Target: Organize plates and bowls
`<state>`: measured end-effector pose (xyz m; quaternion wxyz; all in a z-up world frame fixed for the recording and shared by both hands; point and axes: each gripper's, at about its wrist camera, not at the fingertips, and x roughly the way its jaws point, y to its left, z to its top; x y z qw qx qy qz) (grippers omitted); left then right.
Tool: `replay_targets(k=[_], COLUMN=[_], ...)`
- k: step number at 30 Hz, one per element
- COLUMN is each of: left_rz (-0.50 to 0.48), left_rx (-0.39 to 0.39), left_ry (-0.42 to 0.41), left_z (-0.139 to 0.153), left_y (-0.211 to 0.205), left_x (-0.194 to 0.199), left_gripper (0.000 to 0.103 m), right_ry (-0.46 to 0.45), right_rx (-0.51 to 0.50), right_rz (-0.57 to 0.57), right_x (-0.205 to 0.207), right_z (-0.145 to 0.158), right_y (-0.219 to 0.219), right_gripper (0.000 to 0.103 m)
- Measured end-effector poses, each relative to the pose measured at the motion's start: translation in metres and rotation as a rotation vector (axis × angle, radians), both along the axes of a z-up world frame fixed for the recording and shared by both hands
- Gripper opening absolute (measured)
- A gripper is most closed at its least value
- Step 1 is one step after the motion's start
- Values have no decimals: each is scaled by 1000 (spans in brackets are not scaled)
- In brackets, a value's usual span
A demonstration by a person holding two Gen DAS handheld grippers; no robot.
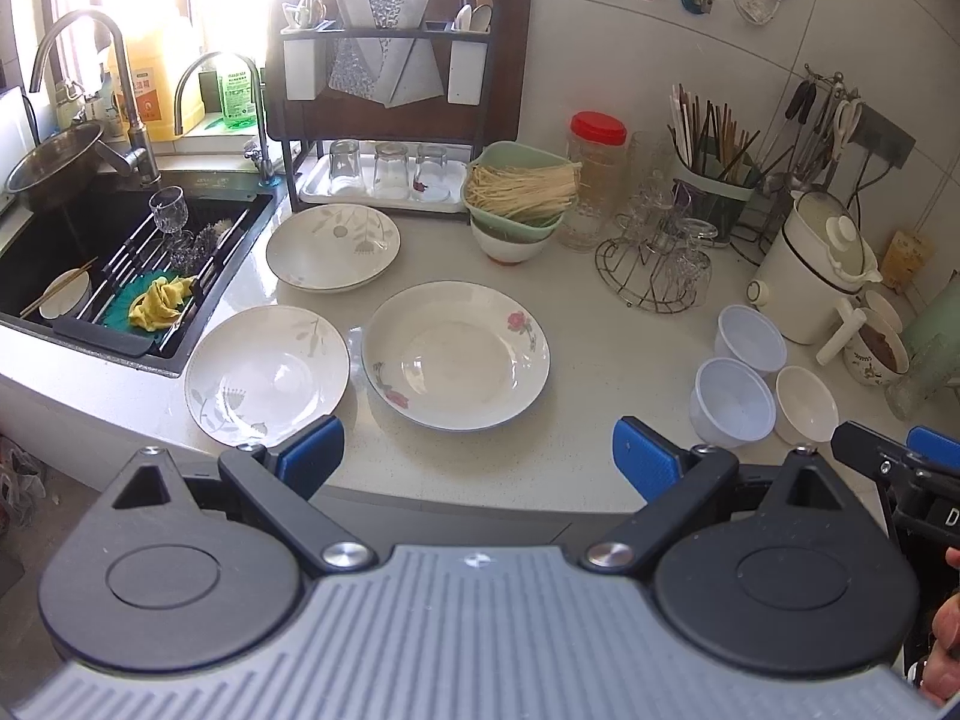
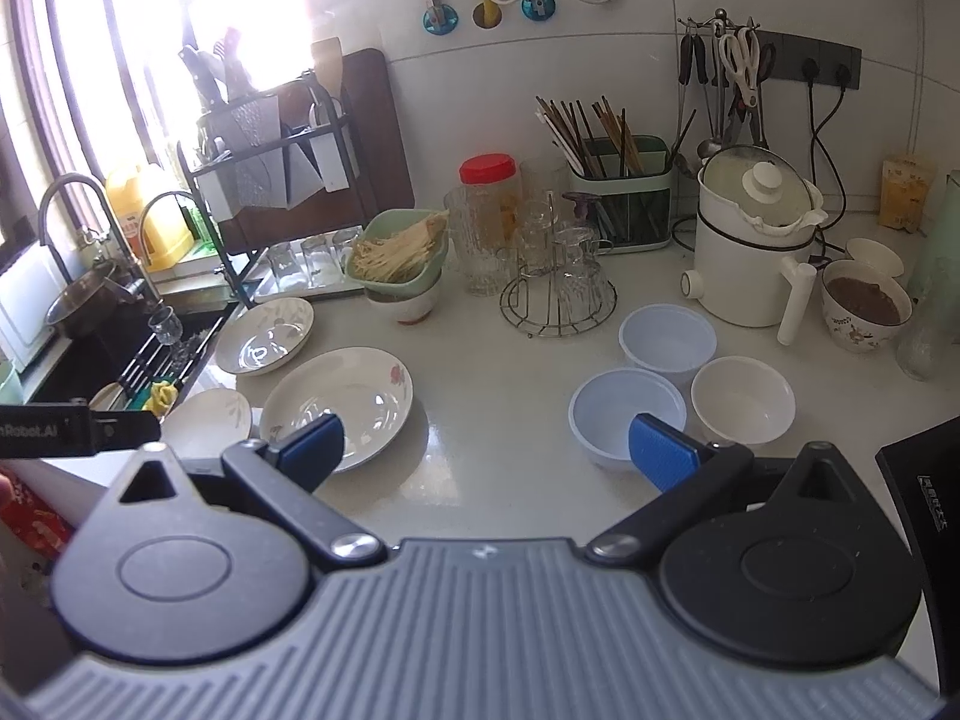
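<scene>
Three shallow plates lie on the white counter: a rose-patterned plate (image 1: 456,357) (image 2: 339,399) in the middle, a leaf-patterned plate (image 1: 267,375) (image 2: 207,417) at its left near the front edge, and another leaf-patterned plate (image 1: 333,246) (image 2: 265,336) behind. At the right stand two pale blue plastic bowls (image 1: 732,399) (image 2: 627,414), (image 1: 750,339) (image 2: 667,333) and a white bowl (image 1: 806,402) (image 2: 742,399). My left gripper (image 1: 477,459) is open and empty above the front edge, before the rose plate. My right gripper (image 2: 486,453) is open and empty, between the plates and bowls.
A sink (image 1: 54,252) with a rack, glass and yellow cloth is at the left. Behind are a dish rack (image 1: 384,120) with glasses, a green basket of noodles (image 1: 519,192), a red-lidded jar (image 1: 597,180), a wire glass stand (image 1: 660,258), a chopstick holder (image 2: 621,198) and a white pot (image 2: 750,240).
</scene>
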<state>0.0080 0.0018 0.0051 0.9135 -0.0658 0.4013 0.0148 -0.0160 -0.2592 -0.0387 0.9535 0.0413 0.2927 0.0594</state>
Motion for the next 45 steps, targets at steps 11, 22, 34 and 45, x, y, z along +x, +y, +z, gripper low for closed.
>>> replay_targets(k=[11,22,34,45], left_rz=[-20,-14,-12,-15], left_rx=[-6,-12,-16,-20], left_ry=[8,23,22,22], left_z=[-5,-8,-8,-9], left_y=[-4,-3,-3,-2], left_x=[-4,-3,0,2], left_gripper=[98,98,98,98], right_ry=[0,30,36,34], right_rx=[-4,10,11,12], right_rz=[-1,-3,-4,-7], right_x=[-5,-3,-2,-1], right_z=[-3,-8,-11,-11], right_y=[1,4,5,3], right_gripper=[103,103,103,103])
